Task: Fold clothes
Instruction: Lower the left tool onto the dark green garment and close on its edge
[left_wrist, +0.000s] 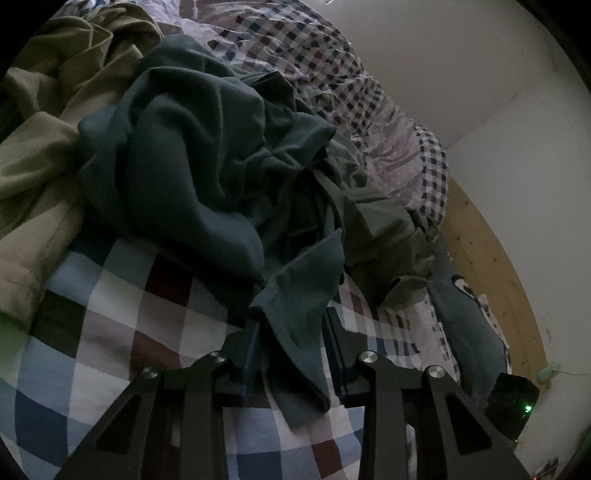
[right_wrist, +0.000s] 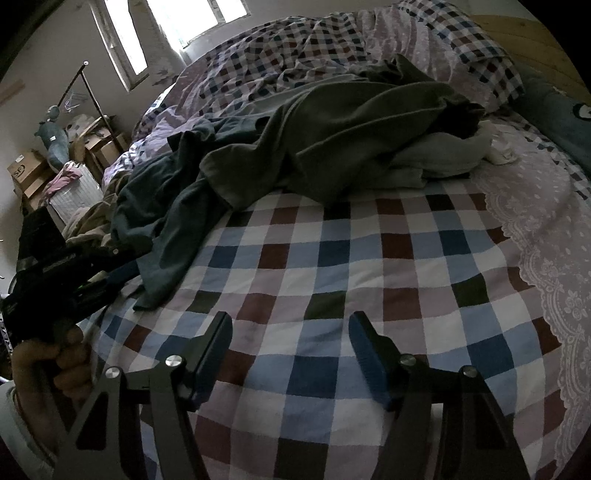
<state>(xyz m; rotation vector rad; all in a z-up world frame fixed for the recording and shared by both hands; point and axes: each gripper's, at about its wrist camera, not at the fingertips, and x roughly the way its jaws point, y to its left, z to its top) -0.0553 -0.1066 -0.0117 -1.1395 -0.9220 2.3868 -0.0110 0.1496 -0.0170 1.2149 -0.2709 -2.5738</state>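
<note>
Left gripper (left_wrist: 291, 325) nearest lens: jaws narrowed around hem of teal garment (left_wrist: 192, 147), cloth between pads; firm pinch hard to confirm. Right gripper (right_wrist: 290, 332) wide, nothing between jaws, over bare checked bedspread (right_wrist: 332, 258). Teal garment crumpled on bedspread, edge hanging toward left gripper. Olive garment (right_wrist: 351, 129) heaped just behind teal one, partly over pale cloth (right_wrist: 436, 155). White laundry basket (right_wrist: 74, 199) beyond bed edge holds pink fabric (right_wrist: 64, 177). Hand (right_wrist: 55, 369) on left gripper handle, dim.

L gripper (left_wrist: 291, 325) jaws part-closed — R gripper (right_wrist: 290, 332) wide
</note>
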